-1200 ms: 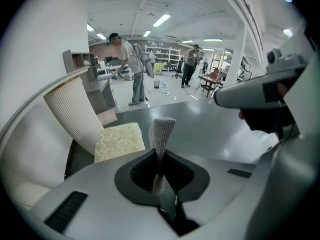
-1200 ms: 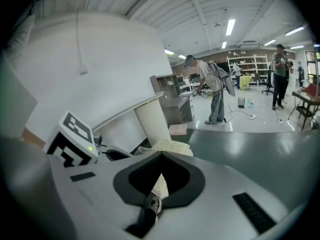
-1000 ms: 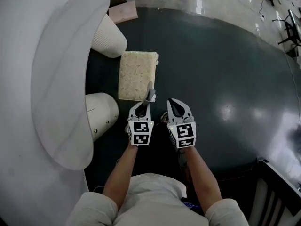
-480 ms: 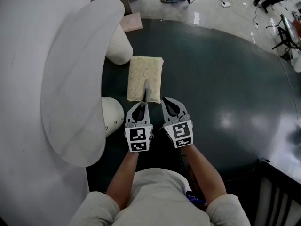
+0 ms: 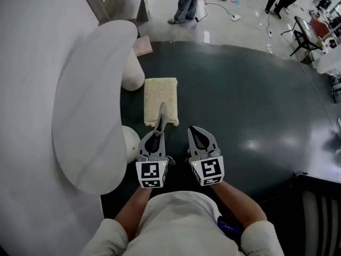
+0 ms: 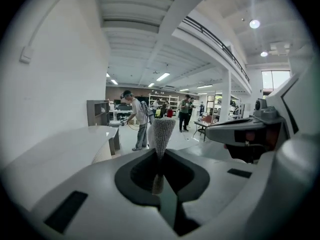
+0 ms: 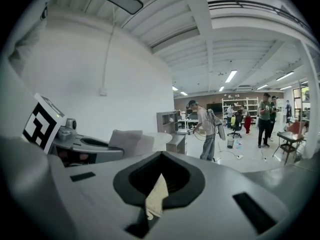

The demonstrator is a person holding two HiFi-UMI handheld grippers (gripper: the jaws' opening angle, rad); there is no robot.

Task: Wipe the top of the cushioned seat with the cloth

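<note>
A pale yellow textured cloth (image 5: 162, 92) lies flat on the dark round cushioned seat (image 5: 245, 100), near its left side. My left gripper (image 5: 158, 131) hovers just short of the cloth's near edge. It is shut on a narrow grey knit-textured strip (image 5: 161, 113) that sticks out forward over the cloth; in the left gripper view this strip (image 6: 163, 131) rises from the closed jaws. My right gripper (image 5: 196, 129) is beside it, level with it. In the right gripper view a small pale yellow scrap (image 7: 156, 201) is pinched between its jaws.
A large white curved panel (image 5: 90, 100) borders the seat on the left, with two white rounded supports (image 5: 132, 71) under it. A pink board (image 5: 143, 46) lies on the floor beyond. People (image 5: 186, 4) stand in the room behind. A dark frame (image 5: 319, 212) stands at bottom right.
Both grippers have risen and drawn back from the yellow cloth, which now looks smaller and farther. The cloth stays flat on the seat. The grey strip stays in the left gripper.
</note>
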